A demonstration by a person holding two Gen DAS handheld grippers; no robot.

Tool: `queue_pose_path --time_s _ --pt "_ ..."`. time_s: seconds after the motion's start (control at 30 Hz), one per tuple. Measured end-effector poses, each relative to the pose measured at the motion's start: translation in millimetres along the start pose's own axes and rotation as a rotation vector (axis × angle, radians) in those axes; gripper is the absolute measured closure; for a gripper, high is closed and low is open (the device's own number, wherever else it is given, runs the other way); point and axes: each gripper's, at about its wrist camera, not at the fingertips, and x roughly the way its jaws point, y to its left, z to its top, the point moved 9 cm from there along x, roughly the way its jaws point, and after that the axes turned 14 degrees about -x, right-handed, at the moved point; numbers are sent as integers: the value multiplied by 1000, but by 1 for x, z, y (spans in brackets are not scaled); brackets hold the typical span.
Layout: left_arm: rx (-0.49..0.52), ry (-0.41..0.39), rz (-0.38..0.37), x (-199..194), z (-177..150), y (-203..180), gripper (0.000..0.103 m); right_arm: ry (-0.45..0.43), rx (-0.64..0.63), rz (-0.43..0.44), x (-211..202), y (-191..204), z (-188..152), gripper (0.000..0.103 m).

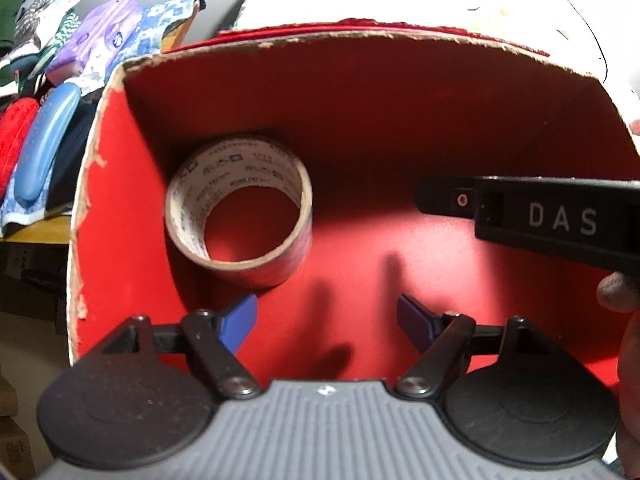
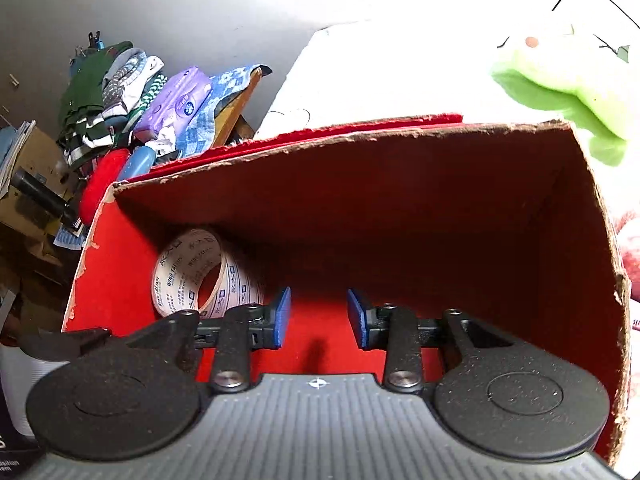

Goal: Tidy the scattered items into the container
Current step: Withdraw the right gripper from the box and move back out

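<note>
A red cardboard box [image 1: 400,92] with torn rims fills the left wrist view; it also shows in the right wrist view [image 2: 360,184]. A roll of tape [image 1: 240,210] lies inside it at the left, also seen in the right wrist view [image 2: 200,272]. My left gripper [image 1: 327,322] is open and empty above the box floor, right of the tape. My right gripper [image 2: 318,318] is open and empty inside the box; its black body marked DAS [image 1: 556,216] enters the left wrist view from the right.
A pile of clothes, a purple tissue pack [image 2: 178,102] and a blue handle [image 1: 48,140] lie left of the box. A green plush toy [image 2: 560,84] sits behind it at the right. A white surface [image 2: 380,72] lies behind.
</note>
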Motion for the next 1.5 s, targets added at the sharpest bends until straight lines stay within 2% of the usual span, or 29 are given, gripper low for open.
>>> queue_pose_path --time_s 0.23,0.57,0.8,1.07,1.2,1.33,1.5 --pt "-6 -38 -14 -13 -10 6 25 -5 24 8 0 -3 1 68" --pt "17 -84 -54 -28 -10 -11 22 -48 31 -9 -2 -6 1 68" --pt "28 -87 -75 -25 -10 -11 22 -59 58 -72 -4 -11 0 68" --pt "122 -78 -193 -27 -14 -23 22 -50 77 -77 -2 -15 -1 68" --pt "188 -128 -233 -37 -18 -29 21 -68 69 -73 -4 -15 0 68" --pt "215 -206 -201 -45 -19 -33 21 -96 51 -59 -8 -11 1 68" --pt "203 -316 -191 -60 -19 -36 5 -223 18 -28 -25 -3 7 68"
